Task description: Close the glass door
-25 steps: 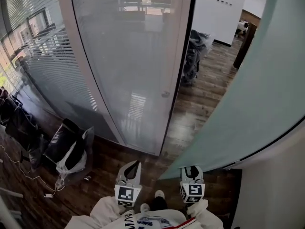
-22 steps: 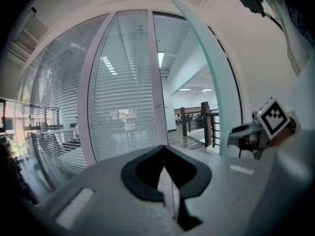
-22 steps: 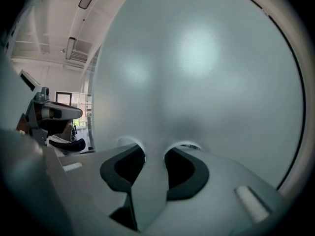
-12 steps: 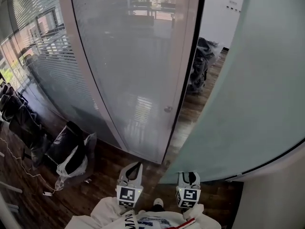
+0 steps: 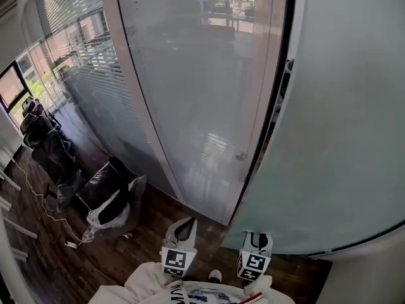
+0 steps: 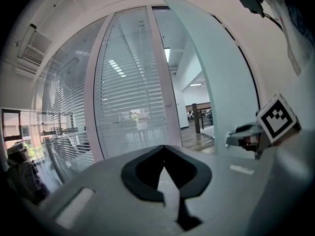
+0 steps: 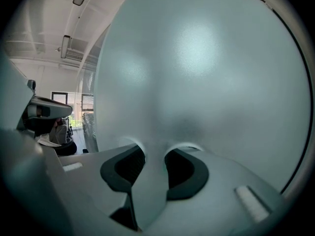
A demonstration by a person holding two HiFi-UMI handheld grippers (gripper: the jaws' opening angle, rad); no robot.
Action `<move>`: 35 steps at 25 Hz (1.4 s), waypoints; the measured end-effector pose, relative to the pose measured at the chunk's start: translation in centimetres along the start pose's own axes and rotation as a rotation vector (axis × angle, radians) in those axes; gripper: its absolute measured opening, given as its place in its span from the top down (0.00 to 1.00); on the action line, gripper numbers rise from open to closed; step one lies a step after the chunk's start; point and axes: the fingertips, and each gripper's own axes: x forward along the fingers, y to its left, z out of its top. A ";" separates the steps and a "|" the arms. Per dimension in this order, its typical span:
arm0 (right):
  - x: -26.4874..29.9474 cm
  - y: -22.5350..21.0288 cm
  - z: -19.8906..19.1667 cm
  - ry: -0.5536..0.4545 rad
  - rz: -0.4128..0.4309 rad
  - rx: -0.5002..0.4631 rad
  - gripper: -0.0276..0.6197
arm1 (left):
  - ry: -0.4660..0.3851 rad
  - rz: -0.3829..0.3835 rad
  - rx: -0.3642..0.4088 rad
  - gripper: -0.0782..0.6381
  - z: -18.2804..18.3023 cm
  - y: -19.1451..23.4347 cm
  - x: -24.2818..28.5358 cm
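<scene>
Frosted glass door [image 5: 342,119] at three o'clock, gripped at its edge by right gripper [image 5: 255,236]; left gripper [image 5: 183,225] at six, pinched together, empty. Judged mid-closing: needed a steady push toward door frame [image 5: 271,75] at one, narrow gap left.

A dark wood-plank floor [image 5: 158,236] runs beneath a curved wall of frosted glass panels [image 5: 130,128] set in pale frames, with horizontal slat blinds [image 5: 69,5] behind them. Black bags [image 5: 101,192] slump on the floor beside the glass, and a thin white cable [image 5: 39,201] trails nearby. Daylight enters through a window [image 5: 11,84] at the far left. A plain white wall [image 5: 370,277] stands at the right.
</scene>
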 end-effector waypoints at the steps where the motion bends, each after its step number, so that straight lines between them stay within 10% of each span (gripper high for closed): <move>1: 0.2 0.0 0.0 -0.001 0.002 -0.001 0.77 | 0.000 0.008 -0.003 0.89 0.0 0.0 0.0; 11: 1.9 0.2 0.4 -0.014 0.002 0.004 0.77 | 0.005 -0.039 -0.001 0.89 -0.8 -0.1 2.3; 35: 6.9 -2.8 2.5 -0.072 -0.205 0.015 0.77 | -0.043 -0.414 0.030 0.89 0.4 2.7 16.1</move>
